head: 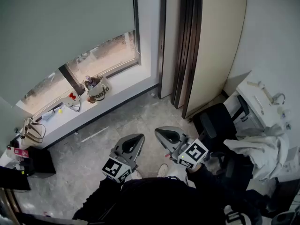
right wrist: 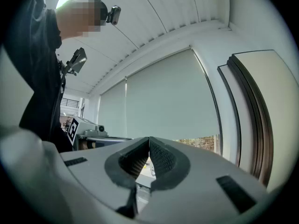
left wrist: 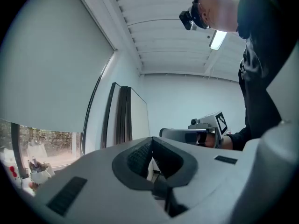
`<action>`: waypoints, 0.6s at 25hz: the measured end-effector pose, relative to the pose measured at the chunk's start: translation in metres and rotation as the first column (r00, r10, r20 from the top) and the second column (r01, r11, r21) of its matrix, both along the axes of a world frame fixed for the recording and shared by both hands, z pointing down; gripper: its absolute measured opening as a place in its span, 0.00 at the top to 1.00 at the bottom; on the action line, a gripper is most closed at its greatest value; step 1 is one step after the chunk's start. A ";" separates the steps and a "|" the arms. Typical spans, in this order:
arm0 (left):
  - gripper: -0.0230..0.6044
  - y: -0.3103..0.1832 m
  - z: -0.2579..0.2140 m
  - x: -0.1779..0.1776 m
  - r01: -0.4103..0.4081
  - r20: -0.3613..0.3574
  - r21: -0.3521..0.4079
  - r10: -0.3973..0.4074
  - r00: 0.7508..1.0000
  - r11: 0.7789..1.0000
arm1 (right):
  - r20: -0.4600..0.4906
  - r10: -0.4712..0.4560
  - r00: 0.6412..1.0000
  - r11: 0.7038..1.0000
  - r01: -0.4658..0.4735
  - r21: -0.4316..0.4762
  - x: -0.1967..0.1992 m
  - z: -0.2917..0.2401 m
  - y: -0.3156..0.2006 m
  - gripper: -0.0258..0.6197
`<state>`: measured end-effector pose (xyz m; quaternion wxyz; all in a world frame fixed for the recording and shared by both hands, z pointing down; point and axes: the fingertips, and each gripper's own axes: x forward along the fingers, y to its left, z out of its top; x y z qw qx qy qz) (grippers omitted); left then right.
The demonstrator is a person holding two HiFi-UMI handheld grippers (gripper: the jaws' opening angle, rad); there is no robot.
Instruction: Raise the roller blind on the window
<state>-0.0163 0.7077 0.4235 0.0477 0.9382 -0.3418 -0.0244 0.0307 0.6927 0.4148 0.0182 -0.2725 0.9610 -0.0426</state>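
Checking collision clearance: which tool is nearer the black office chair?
Right. The right tool sits just left of the black office chair; the left tool is farther left, beyond it.

The white window sill [head: 123, 84] bears a printed white pot [head: 97, 93] and a small red-topped item [head: 71, 97].

Matt cloth roller blind [head: 61, 29]; rough concrete floor [head: 117, 121].
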 end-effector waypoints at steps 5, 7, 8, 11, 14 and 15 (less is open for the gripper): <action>0.95 0.001 0.001 0.002 0.006 -0.009 -0.011 -0.006 1.000 1.000 | 0.001 0.010 1.000 1.000 -0.010 -0.003 0.004 0.004 0.001 0.95; 0.95 0.001 0.002 0.005 0.013 -0.007 -0.011 -0.013 1.000 1.000 | 0.000 0.009 1.000 1.000 -0.009 0.002 0.007 0.004 0.001 0.95; 0.95 0.001 0.001 0.007 0.015 -0.006 -0.011 -0.015 1.000 1.000 | 0.001 0.010 1.000 1.000 -0.010 0.006 0.009 0.004 0.002 0.95; 0.95 0.002 -0.001 0.012 0.017 -0.003 -0.001 -0.017 1.000 1.000 | 0.014 0.015 1.000 1.000 -0.015 0.017 0.016 0.000 0.003 0.95; 0.95 -0.002 -0.003 0.018 0.024 -0.016 -0.003 -0.024 1.000 1.000 | 0.048 -0.020 0.999 1.000 0.020 0.000 0.021 -0.005 0.004 0.95; 0.95 -0.003 -0.003 0.020 0.023 -0.026 -0.011 -0.024 0.999 1.000 | 0.062 -0.030 0.998 1.000 0.030 -0.008 0.023 -0.007 0.004 0.95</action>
